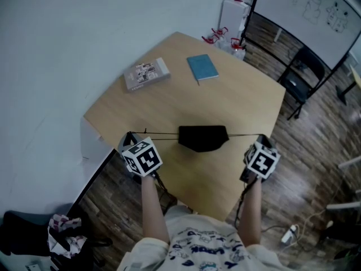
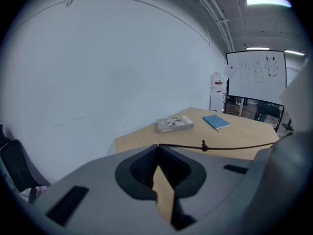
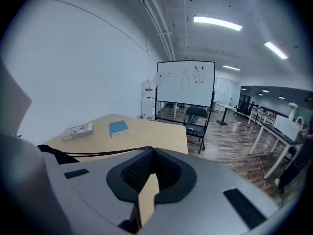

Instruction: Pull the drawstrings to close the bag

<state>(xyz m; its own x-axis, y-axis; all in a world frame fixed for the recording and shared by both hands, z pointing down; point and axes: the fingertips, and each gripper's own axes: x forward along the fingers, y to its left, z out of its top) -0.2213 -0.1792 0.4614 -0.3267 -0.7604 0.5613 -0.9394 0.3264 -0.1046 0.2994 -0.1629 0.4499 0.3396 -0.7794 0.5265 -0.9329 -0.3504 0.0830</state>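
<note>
Left tongs [image 1: 130,134] closed, pinching the end of the left thin black cord [image 1: 161,133], at the near-left corner of the light wooden bench [image 1: 242,97]. Cord runs taut rightward to the small black fabric drawstring bag [image 1: 203,138], lying flat near the bench's front edge; can't tell how far the mouth is cinched. Right thin black cord [image 1: 242,135] leaves the bag's other side, taut to the right tongs [image 1: 262,136], closed on it at the near-right edge. Bag sits roughly midway between the tongs, neither hand clearly nearer. Cords make one line along the front edge, so any further pull likely goes straight outward. Grey book [image 1: 146,74] and blue notebook [image 1: 202,68] at far side.
</note>
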